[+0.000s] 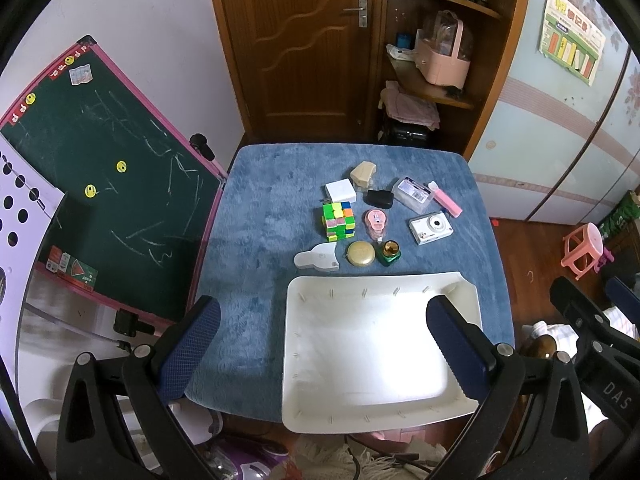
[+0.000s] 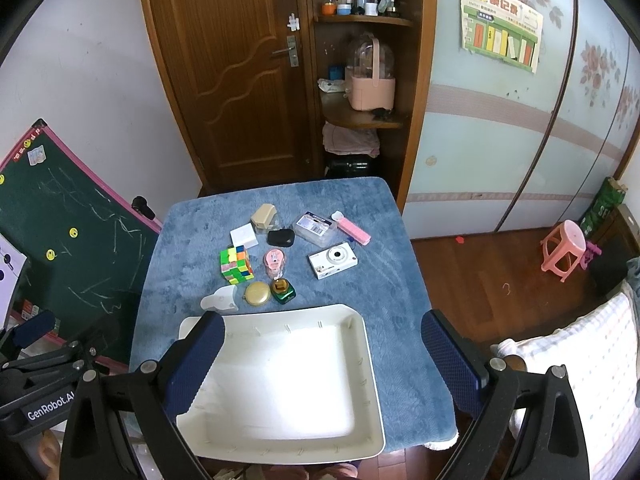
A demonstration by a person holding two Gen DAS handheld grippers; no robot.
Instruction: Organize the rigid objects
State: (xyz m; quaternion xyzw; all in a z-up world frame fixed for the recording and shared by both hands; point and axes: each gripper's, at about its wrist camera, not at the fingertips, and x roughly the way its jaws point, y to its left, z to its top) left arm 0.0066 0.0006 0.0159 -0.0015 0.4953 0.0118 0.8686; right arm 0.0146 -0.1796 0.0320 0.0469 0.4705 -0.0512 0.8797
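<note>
A white tray lies empty at the near edge of a blue-covered table. Beyond it lie several small objects: a colour cube, a white camera, a gold round tin, a green bottle, a pink tape dispenser and a black fob. My left gripper and right gripper hover open and empty above the tray's near side.
A green chalkboard leans at the table's left. A wooden door and shelf unit stand behind. A pink stool is on the wood floor at the right. A white box, beige plug, clear case and pink bar lie further back.
</note>
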